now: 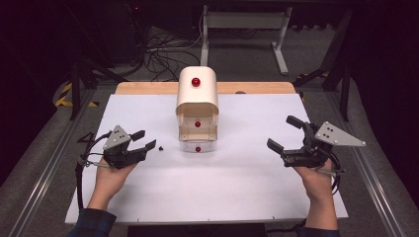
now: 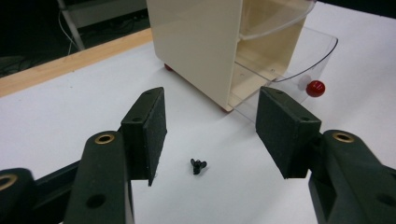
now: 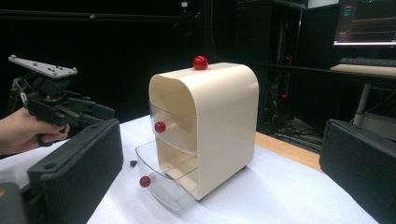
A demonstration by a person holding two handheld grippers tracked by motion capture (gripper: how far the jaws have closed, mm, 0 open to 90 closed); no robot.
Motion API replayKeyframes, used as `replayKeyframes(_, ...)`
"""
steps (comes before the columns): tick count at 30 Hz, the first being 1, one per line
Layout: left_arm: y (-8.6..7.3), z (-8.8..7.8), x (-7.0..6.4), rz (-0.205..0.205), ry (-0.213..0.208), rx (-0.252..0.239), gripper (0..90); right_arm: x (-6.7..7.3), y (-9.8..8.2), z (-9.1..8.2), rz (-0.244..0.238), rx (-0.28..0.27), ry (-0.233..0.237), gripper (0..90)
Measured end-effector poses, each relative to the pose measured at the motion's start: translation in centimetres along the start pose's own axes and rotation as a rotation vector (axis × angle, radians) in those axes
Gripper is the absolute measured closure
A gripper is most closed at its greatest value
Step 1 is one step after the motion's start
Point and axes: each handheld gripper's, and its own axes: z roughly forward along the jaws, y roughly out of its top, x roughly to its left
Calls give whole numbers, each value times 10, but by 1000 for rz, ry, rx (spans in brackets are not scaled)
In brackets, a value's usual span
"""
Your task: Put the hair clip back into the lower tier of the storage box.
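Observation:
A cream drawer cabinet [image 1: 197, 94] stands mid-table with a red knob on top. Its lower clear drawer [image 1: 198, 145] is pulled out; the upper drawer [image 3: 173, 125] is closed. A small black wing-shaped part [image 1: 161, 147] lies on the white sheet left of the open drawer, also seen as the small black part [image 2: 198, 165] between my left jaws. My left gripper [image 1: 143, 139] is open, just left of that part, holding nothing. My right gripper [image 1: 285, 134] is open at the right side of the table, well clear of the cabinet [image 3: 210, 126]. The left gripper [image 3: 86, 112] appears across in the right gripper view.
A white sheet [image 1: 237, 177] covers the table, with a wooden strip [image 1: 148, 88] along its far edge. Metal rails run down both table sides. Cables and a stand's legs [image 1: 242, 29] lie on the floor beyond.

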Motion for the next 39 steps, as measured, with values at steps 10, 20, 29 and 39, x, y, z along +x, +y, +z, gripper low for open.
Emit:
replayKeyframes(10, -3, 10, 0, 3, -2, 33, 490, 0, 0, 0, -3, -2, 1, 1)
replayKeyframes(20, -8, 23, 2, 8, -3, 81, 515, 0, 0, 0, 0, -3, 1, 2)
replayKeyframes(29, -12, 34, 3, 3, -2, 112, 541, -1, 0, -1, -2, -6, 2, 1)
replayKeyframes(39, -17, 46, 4, 8, 7, 145, 568, -1, 1, -2, -3, -11, 3, 2)
